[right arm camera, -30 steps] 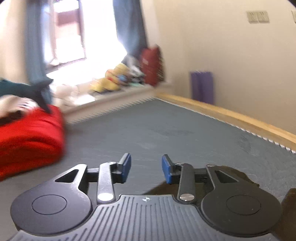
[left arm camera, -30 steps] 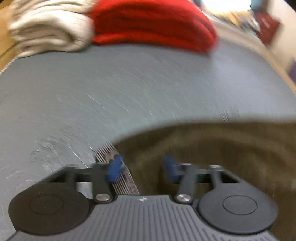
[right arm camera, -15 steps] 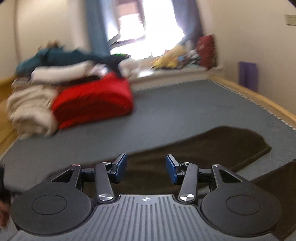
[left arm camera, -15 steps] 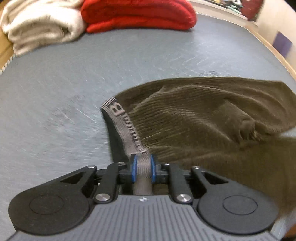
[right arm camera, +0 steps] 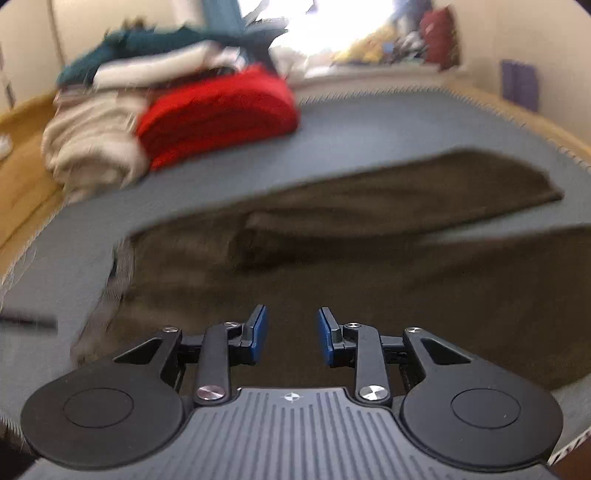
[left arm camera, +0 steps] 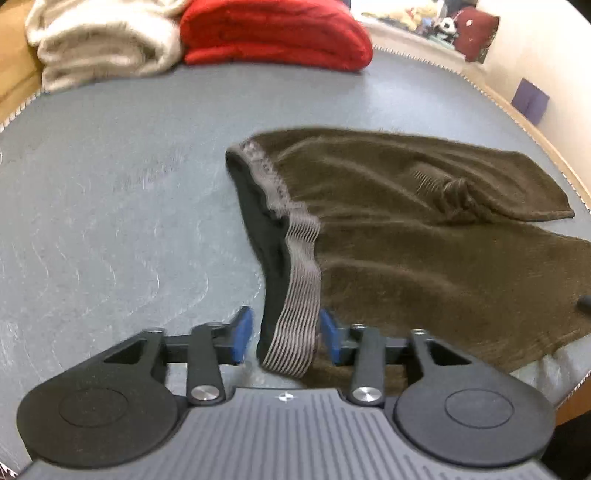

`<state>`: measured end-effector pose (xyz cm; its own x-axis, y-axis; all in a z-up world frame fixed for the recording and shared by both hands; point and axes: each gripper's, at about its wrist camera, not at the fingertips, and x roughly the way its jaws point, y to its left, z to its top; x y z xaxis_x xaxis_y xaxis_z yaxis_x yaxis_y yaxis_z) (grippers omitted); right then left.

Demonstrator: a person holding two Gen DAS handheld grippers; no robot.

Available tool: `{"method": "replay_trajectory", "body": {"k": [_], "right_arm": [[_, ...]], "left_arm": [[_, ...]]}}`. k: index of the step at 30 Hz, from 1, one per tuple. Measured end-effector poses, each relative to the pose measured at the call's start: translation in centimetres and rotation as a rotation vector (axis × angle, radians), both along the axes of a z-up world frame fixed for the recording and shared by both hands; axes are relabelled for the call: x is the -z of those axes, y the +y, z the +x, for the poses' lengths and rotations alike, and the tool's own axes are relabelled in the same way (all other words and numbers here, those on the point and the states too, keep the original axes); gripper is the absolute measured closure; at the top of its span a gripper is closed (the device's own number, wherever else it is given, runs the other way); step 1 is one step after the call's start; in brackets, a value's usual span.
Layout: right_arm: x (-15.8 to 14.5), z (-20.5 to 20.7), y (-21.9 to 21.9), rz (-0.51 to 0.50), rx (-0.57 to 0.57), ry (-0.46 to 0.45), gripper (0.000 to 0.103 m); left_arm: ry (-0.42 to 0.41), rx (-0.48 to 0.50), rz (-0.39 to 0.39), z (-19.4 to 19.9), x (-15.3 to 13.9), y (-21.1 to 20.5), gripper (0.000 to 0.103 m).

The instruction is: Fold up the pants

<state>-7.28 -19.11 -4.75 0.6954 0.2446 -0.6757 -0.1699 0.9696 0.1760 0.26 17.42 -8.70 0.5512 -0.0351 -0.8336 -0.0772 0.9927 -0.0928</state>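
Dark brown corduroy pants (left arm camera: 406,229) lie spread on the grey mat, legs running to the right. Their grey striped waistband (left arm camera: 295,295) runs from the far corner down to my left gripper (left arm camera: 284,338). The left gripper is open, with the near end of the waistband lying loose between its blue pads. In the right wrist view the pants (right arm camera: 351,240) lie below and ahead of my right gripper (right arm camera: 291,336), which is open and empty above the cloth near the waist.
A folded red blanket (left arm camera: 273,33) and a cream blanket (left arm camera: 99,40) sit at the far edge of the grey mat (left arm camera: 110,184). More folded clothes are stacked behind them (right arm camera: 166,62). A wooden border (right arm camera: 535,122) runs along the mat's right side.
My left gripper was shut on the waistband half a second ago and has now opened, leaving the band between its pads. The right gripper has swung left and down over the pants.
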Motion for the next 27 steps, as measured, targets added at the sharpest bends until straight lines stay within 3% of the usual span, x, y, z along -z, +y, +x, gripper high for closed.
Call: {"method": "replay_trajectory", "body": {"k": [1, 3, 5, 9, 11, 14, 19, 23, 27], "right_arm": [[0.9, 0.1, 0.6, -0.053, -0.002, 0.036, 0.069], [1.8, 0.2, 1.4, -0.033, -0.048, 0.072, 0.069], [2.6, 0.0, 2.9, -0.083, -0.116, 0.077, 0.069], [3.0, -1.1, 6.4, -0.189, -0.275, 0.022, 0.066], [3.2, -1.9, 8.3, -0.224, -0.354, -0.008, 0.057], [3.9, -2.5, 10.7, -0.287, -0.451, -0.037, 0.056], [5.0, -1.7, 13.4, -0.346, -0.495, -0.04, 0.053], [6.4, -0.9, 15.0, -0.36, -0.538, 0.007, 0.041], [7.3, -1.5, 16.2, -0.408, -0.607, -0.013, 0.041]], "left_arm": [[0.029, -0.019, -0.03, 0.2, 0.6, 0.5, 0.048], [0.065, -0.05, -0.07, 0.5, 1.3, 1.3, 0.047], [0.083, -0.049, -0.08, 1.0, 1.9, 1.4, 0.039], [0.118, -0.012, -0.011, 1.9, 3.1, -0.1, 0.038], [0.135, -0.007, -0.005, 2.4, 3.6, -0.5, 0.038], [0.157, -0.01, 0.006, 2.9, 4.2, -0.9, 0.035], [0.18, -0.018, -0.012, 4.1, 5.2, -1.1, 0.032], [0.212, -0.026, -0.016, 5.1, 6.0, -1.0, 0.032], [0.236, -0.013, -0.009, 5.6, 6.7, -1.0, 0.032]]}}
